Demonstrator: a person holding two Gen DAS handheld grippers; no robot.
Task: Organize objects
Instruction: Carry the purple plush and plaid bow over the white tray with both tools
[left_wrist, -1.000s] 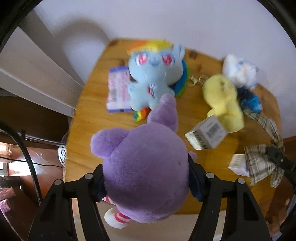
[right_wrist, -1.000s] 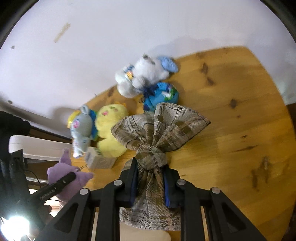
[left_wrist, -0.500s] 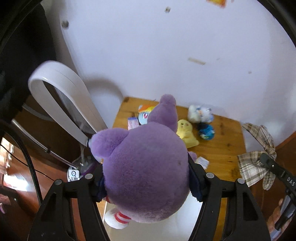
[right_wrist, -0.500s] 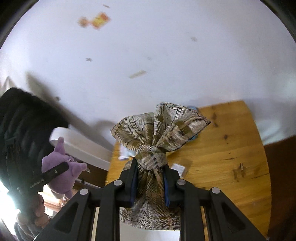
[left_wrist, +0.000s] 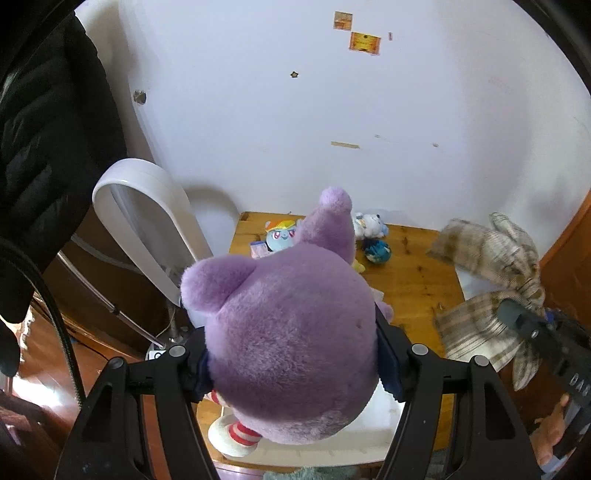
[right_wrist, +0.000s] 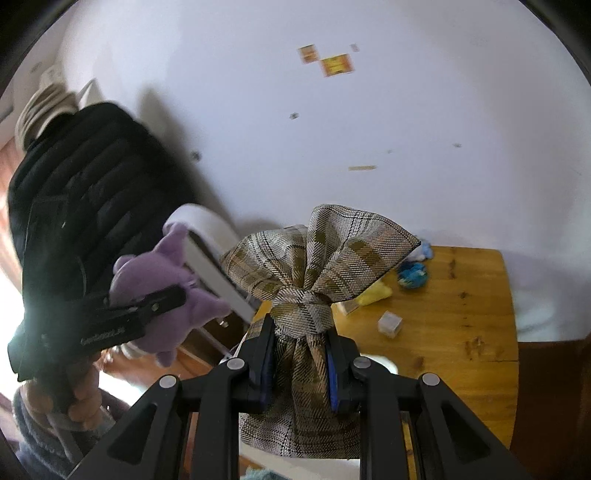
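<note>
My left gripper (left_wrist: 293, 363) is shut on a purple plush toy (left_wrist: 291, 343) and holds it high above the wooden table (left_wrist: 417, 280). The toy also shows in the right wrist view (right_wrist: 162, 284). My right gripper (right_wrist: 301, 354) is shut on a brown plaid cloth bow (right_wrist: 314, 266), also held up in the air; the bow shows at the right of the left wrist view (left_wrist: 487, 288). A blue pony plush (left_wrist: 280, 234), a white plush (left_wrist: 369, 225) and a blue ball toy (left_wrist: 376, 250) lie at the table's far edge.
A small white box (right_wrist: 389, 324) and a yellow plush (right_wrist: 375, 293) lie on the table. A white fan loop (left_wrist: 147, 210) stands left of the table. A black padded jacket (right_wrist: 85, 206) hangs at the left. The white wall is behind.
Both grippers have risen and pulled back from the table with their loads; the table and its toys now look small and far below.
</note>
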